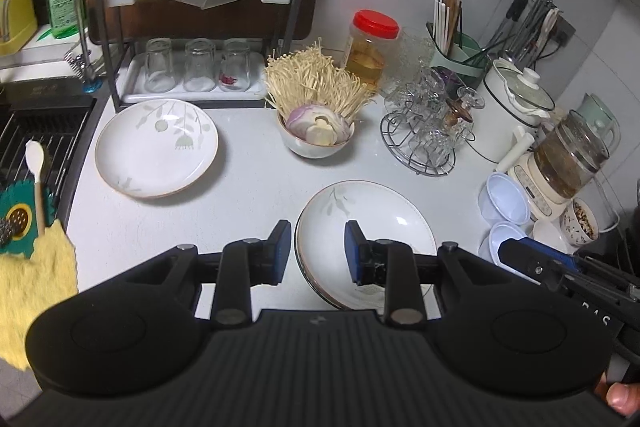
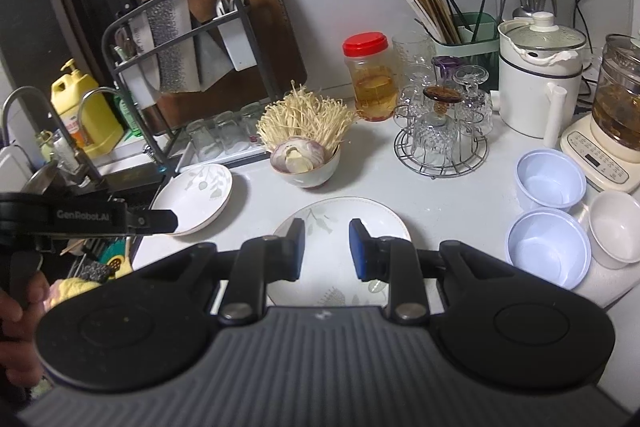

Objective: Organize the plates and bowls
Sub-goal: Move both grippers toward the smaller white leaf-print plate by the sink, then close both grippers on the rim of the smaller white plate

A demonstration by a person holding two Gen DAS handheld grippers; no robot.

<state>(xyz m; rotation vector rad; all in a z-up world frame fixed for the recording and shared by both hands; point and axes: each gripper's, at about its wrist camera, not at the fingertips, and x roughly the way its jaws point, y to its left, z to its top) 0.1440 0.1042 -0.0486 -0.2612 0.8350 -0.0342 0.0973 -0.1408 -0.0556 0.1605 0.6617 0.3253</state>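
Observation:
Two or more white leaf-patterned plates are stacked (image 1: 380, 211) at the front of the grey counter (image 1: 248, 187). My left gripper (image 1: 318, 253) hovers over the stack's left rim, jaws apart and pressing on nothing. In the right wrist view the same stack (image 2: 360, 211) lies under my right gripper (image 2: 328, 253), which is also open and empty. A single matching plate (image 1: 156, 147) sits to the left by the sink (image 2: 192, 195). A white bowl (image 1: 316, 143) holding cut onion and enoki mushrooms stands behind the stack (image 2: 304, 171). Each gripper shows at the edge of the other's view (image 1: 508, 249) (image 2: 170, 221).
Two pale blue plastic bowls (image 2: 550, 183) (image 2: 548, 247) and a small white bowl (image 2: 616, 227) sit at the right. Behind are a wire glass holder (image 1: 424, 131), a red-lidded jar (image 1: 370, 47), a white pot (image 2: 540, 67), a kettle (image 2: 616, 99) and a rack with tumblers (image 1: 196, 67). The sink grid (image 1: 44, 135) lies left.

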